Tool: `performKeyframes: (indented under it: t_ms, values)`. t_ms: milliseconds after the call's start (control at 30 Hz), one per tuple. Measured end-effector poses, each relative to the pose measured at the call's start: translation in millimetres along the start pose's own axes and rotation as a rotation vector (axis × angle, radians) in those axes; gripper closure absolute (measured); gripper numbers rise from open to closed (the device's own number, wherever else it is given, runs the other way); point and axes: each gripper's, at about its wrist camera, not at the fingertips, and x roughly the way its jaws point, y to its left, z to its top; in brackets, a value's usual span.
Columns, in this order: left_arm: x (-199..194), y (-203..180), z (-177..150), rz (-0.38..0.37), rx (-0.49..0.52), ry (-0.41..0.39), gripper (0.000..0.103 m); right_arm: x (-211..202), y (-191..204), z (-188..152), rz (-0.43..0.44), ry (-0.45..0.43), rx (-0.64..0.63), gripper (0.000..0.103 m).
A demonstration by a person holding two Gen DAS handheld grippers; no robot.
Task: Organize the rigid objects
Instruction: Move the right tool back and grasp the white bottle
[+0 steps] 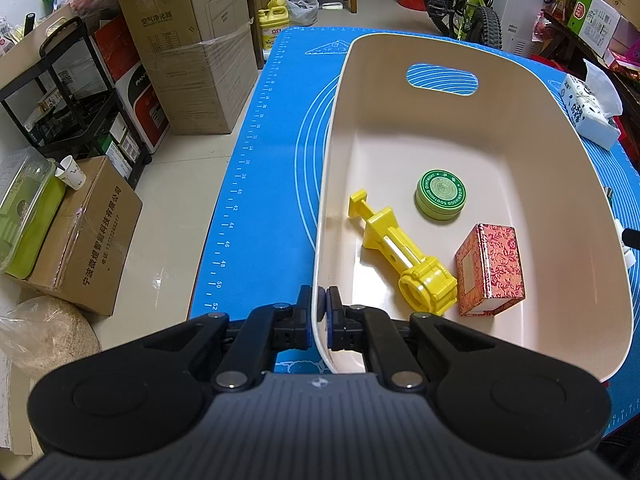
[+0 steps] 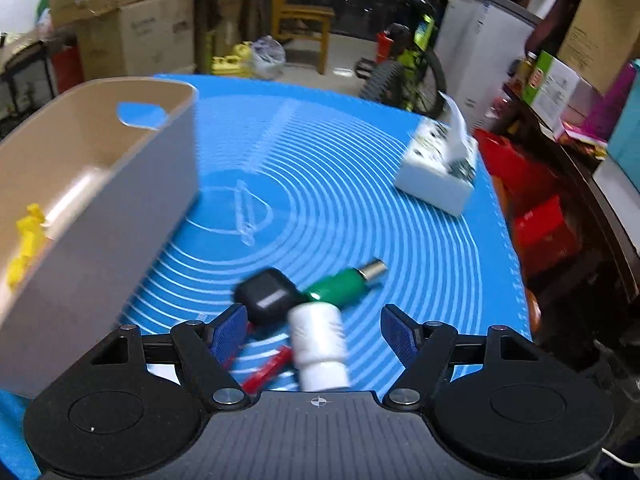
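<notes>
My left gripper (image 1: 321, 307) is shut on the near left rim of a cream plastic bin (image 1: 532, 140), one finger on each side of the wall. Inside the bin lie a yellow plastic tool (image 1: 404, 256), a round green tin (image 1: 441, 194) and a red floral box (image 1: 490, 270). My right gripper (image 2: 314, 330) is open just above a white bottle (image 2: 318, 344), which lies between its fingers. A black case (image 2: 268, 294), a green-handled tool (image 2: 344, 286) and a red piece (image 2: 268, 370) lie beside it on the blue mat (image 2: 360, 200). The bin (image 2: 120, 184) stands to the left.
A tissue pack (image 2: 438, 168) lies at the mat's far right and also shows in the left wrist view (image 1: 588, 112). Cardboard boxes (image 1: 192, 52), a black rack (image 1: 68, 92) and a bicycle (image 1: 468, 4) stand around the table. The table's left edge drops to the floor.
</notes>
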Motion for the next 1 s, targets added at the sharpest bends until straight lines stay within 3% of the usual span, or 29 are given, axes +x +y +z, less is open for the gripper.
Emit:
performKeyframes:
  t_ms: [267, 400, 500, 633, 733, 1000]
  values:
    - [0.0, -0.3, 0.0, 0.0, 0.0, 0.0, 0.095, 26.8, -9.8, -12.3, -0.036, 0.043, 0.017, 0.027]
    - [0.1, -0.1, -0.1, 0.0, -0.001, 0.0, 0.095, 35.8, -16.7, -13.4, 0.0, 0.042, 0.064, 0.028]
    - [0.1, -0.1, -0.1, -0.001, -0.003, 0.0, 0.095, 43.4, -19.7, -12.3, 0.011, 0.059, 0.099, 0.034]
    - [-0.5, 0.0, 0.4, -0.001, -0.001, 0.0, 0.095, 50.0, -17.4, -14.7, 0.013, 0.075, 0.1, 0.053]
    - [-0.6, -0.1, 0.4, -0.001, -0.002, 0.0, 0.095, 50.3, -16.9, -17.6, 0.018, 0.072, 0.104, 0.059]
    - [-1.1, 0.2, 0.7, -0.001, -0.003, 0.0, 0.095, 40.5, -24.0, -20.9, -0.052, 0.038, 0.116, 0.059]
